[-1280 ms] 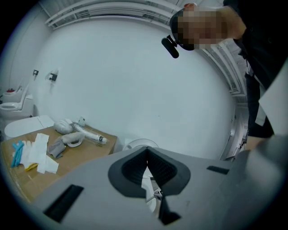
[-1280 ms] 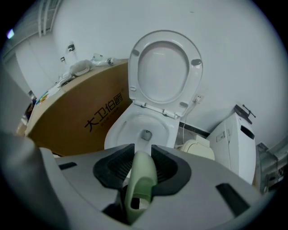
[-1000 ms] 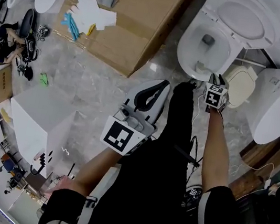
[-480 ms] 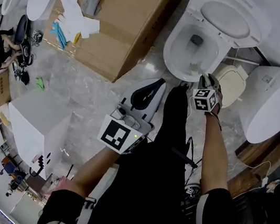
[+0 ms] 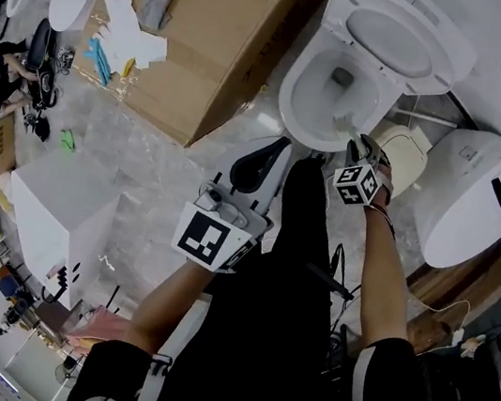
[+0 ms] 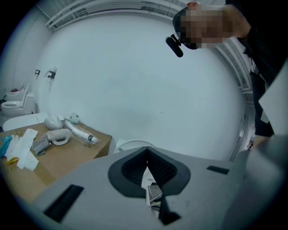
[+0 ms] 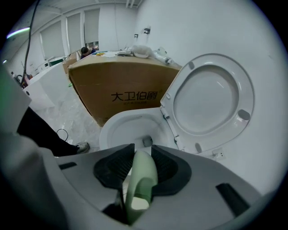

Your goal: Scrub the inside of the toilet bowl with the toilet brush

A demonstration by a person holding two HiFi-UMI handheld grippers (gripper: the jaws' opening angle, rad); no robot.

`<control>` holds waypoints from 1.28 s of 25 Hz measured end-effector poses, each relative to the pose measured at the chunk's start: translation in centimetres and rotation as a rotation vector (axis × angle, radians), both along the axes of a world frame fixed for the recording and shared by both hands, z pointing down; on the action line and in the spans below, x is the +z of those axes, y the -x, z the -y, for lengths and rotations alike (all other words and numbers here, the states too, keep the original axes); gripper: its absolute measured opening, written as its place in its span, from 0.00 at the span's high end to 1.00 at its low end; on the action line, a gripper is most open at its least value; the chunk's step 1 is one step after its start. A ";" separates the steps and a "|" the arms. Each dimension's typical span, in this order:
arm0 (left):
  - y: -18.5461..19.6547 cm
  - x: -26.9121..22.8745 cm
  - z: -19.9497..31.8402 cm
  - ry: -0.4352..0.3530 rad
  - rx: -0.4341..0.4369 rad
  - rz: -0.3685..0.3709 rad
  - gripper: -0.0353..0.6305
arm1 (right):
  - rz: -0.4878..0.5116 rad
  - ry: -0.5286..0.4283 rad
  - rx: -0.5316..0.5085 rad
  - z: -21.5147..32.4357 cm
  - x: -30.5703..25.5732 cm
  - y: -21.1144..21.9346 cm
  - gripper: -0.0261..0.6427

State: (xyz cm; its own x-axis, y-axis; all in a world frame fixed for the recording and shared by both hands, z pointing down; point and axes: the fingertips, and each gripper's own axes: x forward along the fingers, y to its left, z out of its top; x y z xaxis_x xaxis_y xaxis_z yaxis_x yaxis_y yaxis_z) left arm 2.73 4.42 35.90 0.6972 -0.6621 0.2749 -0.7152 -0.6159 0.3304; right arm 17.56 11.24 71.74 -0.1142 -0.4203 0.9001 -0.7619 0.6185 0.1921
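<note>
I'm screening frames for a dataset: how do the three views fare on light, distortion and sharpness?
Head view: evenly lit and sharp, the bowl bright white. Left gripper view: heavy fisheye, dark corners, a dim bluish cast. Right gripper view: fisheye too; the brush handle near the lens is soft, the lid beyond crisp.

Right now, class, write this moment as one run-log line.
right gripper: shut on pale green plastic toilet brush handle | left gripper: shut, empty | white ceramic toilet bowl: lid up
</note>
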 end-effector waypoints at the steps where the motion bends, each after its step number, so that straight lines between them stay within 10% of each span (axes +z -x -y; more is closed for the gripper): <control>1: -0.3 -0.1 0.1 0.000 -0.011 -0.002 0.93 | 0.000 0.000 -0.015 0.1 0.0 -0.3 0.77; 32: -2.6 1.7 6.6 0.053 -0.017 -0.039 0.93 | -0.171 -0.004 -0.493 6.0 0.7 -1.5 0.77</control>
State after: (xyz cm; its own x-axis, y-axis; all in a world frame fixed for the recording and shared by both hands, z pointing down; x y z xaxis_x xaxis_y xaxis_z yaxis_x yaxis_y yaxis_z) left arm 5.30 -2.19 37.60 0.6970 -0.6589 0.2829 -0.7112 -0.5850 0.3898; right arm 19.08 5.26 72.48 -0.1509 -0.3568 0.9219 -0.3374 0.8952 0.2913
